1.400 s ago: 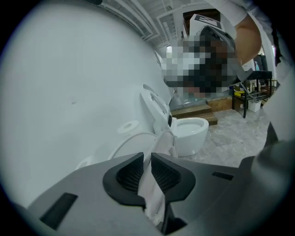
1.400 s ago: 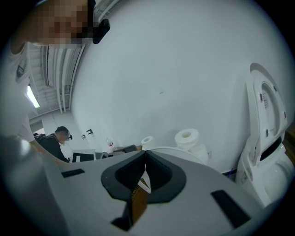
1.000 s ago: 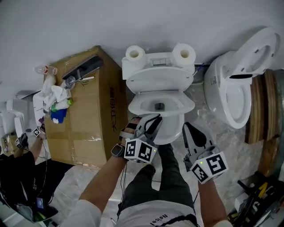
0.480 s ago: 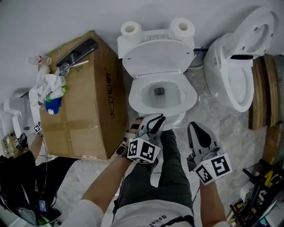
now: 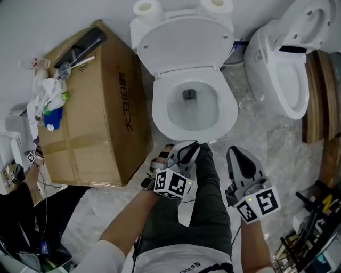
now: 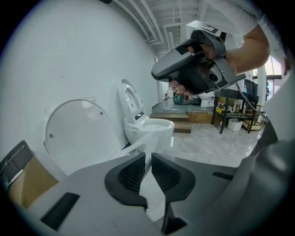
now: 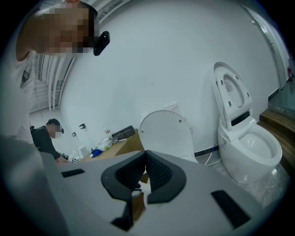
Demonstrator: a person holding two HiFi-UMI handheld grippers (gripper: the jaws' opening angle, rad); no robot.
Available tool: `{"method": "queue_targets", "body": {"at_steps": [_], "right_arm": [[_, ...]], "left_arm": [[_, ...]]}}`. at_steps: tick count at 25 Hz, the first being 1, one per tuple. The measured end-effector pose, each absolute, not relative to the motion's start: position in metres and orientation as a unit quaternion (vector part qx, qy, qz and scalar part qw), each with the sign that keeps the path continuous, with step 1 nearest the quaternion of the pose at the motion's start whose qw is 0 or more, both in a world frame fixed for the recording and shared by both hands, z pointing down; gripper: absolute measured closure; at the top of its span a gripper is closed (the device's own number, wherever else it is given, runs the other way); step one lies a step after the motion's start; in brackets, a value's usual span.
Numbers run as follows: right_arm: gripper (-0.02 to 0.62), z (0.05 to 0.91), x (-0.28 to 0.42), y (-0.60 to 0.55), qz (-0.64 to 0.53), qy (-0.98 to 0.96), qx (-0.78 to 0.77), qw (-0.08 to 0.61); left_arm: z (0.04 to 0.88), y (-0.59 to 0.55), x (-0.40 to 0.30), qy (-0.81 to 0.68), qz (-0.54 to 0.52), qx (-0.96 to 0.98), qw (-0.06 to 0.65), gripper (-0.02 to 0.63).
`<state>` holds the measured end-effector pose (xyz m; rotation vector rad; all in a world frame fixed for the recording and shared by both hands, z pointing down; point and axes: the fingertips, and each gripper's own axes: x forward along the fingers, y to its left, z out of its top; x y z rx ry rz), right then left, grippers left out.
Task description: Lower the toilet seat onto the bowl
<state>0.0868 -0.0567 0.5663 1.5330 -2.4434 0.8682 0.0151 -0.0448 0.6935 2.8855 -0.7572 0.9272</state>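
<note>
The white toilet stands at the middle of the head view. Its lid (image 5: 186,42) is upright against the tank, and the seat ring (image 5: 226,114) lies flat around the bowl (image 5: 186,109). The lid (image 6: 76,133) shows as a plain disc in the left gripper view, and the lid (image 7: 166,131) shows the same way in the right gripper view. My left gripper (image 5: 184,152) hangs just in front of the bowl's near rim, jaws shut on nothing. My right gripper (image 5: 237,160) is beside it to the right, also shut and empty.
A cardboard box (image 5: 90,106) with bottles and rags (image 5: 48,96) stands left of the toilet. A second toilet (image 5: 282,80) with its seat raised stands at the right, beside wooden boards (image 5: 319,101). Two paper rolls (image 5: 146,8) sit on the tank. Another person (image 5: 16,202) crouches far left.
The head view has tipped, so the toilet sits higher in the picture and the bowl shows more fully. Both grippers stay low before the bowl, shut.
</note>
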Motion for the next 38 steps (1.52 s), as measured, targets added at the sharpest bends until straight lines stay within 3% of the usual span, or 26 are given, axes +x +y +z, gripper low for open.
{"method": "queue_targets", "body": {"at_steps": [22, 38], "right_arm": [[0.578, 0.698, 0.094, -0.01, 0.319, -0.787, 0.521, 0.084], [0.578, 0.742, 0.065, -0.01, 0.337, -0.788, 0.508, 0.087]], "left_arm": [[0.915, 0.038, 0.022, -0.182, 0.343, 0.918, 0.079, 0.569], [0.968, 0.016, 0.01, -0.218, 0.362, 0.895, 0.144, 0.58]]}}
